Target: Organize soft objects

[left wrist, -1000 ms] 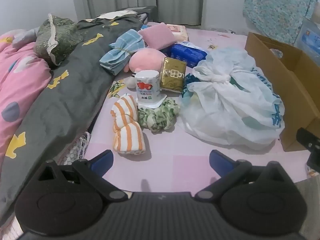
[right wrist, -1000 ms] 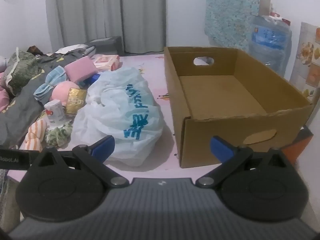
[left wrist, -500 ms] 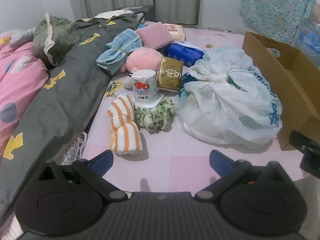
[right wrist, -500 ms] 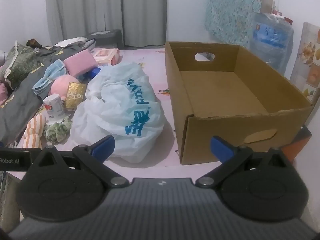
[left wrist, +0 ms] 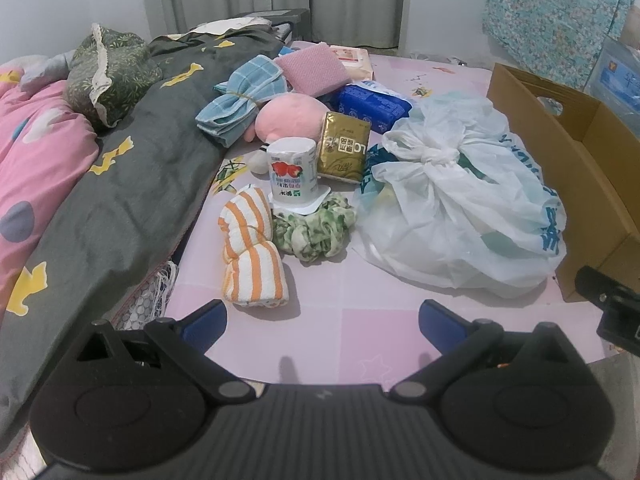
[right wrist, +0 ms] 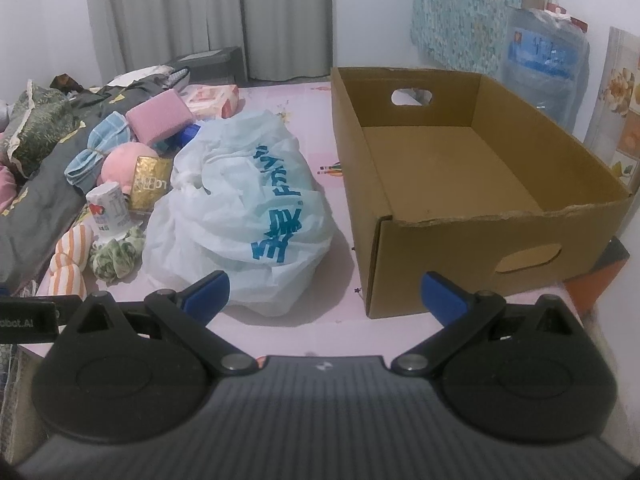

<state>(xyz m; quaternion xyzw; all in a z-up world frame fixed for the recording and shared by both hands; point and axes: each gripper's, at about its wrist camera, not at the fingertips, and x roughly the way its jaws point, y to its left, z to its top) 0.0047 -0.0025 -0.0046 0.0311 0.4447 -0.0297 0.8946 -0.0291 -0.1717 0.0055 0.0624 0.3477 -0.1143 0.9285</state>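
Note:
Soft things lie on a pink mat (left wrist: 360, 332): an orange-striped rolled towel (left wrist: 250, 254), a green scrunchie (left wrist: 314, 228), a pink plush (left wrist: 290, 114), a blue checked cloth bundle (left wrist: 240, 100), a pink sponge pad (left wrist: 310, 68) and a tied white plastic bag (left wrist: 460, 204). My left gripper (left wrist: 322, 322) is open and empty, just short of the striped towel. My right gripper (right wrist: 326, 294) is open and empty, before the bag (right wrist: 244, 216) and an empty cardboard box (right wrist: 460, 184).
A white cup (left wrist: 292, 174), a gold packet (left wrist: 344, 146) and a blue tissue pack (left wrist: 374, 106) sit among the soft things. A grey and pink quilt (left wrist: 120, 184) lies at the left. A water jug (right wrist: 548, 68) stands behind the box.
Both grippers have drifted slightly back and to the right; the objects sit a little lower and further left in view. Nothing was grasped or moved.

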